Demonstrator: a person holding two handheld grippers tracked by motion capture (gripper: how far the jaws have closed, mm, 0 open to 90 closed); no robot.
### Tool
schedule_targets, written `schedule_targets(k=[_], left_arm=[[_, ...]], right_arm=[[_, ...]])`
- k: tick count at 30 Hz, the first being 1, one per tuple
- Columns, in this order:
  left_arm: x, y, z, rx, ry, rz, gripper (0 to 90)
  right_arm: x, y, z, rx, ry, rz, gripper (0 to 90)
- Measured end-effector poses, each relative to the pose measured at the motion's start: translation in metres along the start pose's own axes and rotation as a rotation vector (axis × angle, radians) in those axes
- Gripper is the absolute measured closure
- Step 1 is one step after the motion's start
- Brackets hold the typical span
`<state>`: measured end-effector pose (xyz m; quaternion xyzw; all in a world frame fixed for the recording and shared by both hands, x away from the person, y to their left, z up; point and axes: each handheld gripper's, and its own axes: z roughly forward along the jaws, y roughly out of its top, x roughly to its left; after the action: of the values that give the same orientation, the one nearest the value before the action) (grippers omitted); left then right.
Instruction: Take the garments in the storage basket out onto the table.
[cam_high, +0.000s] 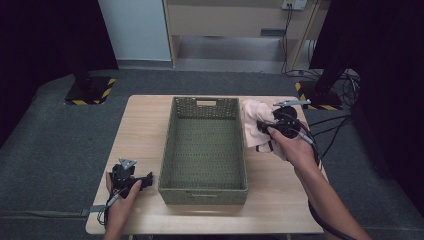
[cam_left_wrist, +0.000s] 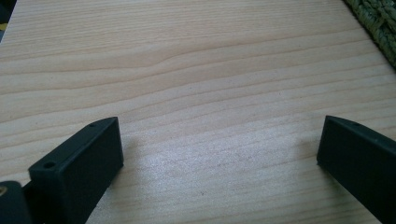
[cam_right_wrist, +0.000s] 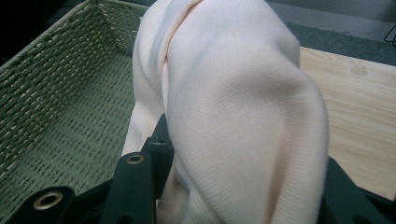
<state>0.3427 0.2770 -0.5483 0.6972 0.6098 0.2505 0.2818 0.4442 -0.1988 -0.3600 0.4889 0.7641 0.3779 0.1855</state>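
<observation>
From the high view, we hold a pale pink cloth (cam_high: 252, 124) bunched in our right gripper (cam_high: 264, 126), just beside the right wall of the green woven basket (cam_high: 204, 192), toward its far end. The basket's long axis runs away from us, and its open floor lies to the left of the cloth, so we judge the coming move to be a short carry leftward over the rim. Our right hand (cam_high: 292, 145) is much the nearer; our left gripper (cam_high: 145, 181) rests near the basket's near left corner.

In the left gripper view, the jaws stand wide apart over the bare wooden table (cam_left_wrist: 196, 84), with nothing between them.

In the right gripper view, the jaws are clamped on the cloth (cam_right_wrist: 238, 116), which bulges up between them; the basket (cam_right_wrist: 60, 116) opens to its left.
</observation>
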Motion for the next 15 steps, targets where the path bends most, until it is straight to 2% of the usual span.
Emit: schedule_targets(k=[15], left_arm=[[0.000, 0.000, 0.000, 0.000, 0.000, 0.000, 0.0]], right_arm=[[-0.023, -0.006, -0.006, 0.002, -0.037, 0.026, 56.3]])
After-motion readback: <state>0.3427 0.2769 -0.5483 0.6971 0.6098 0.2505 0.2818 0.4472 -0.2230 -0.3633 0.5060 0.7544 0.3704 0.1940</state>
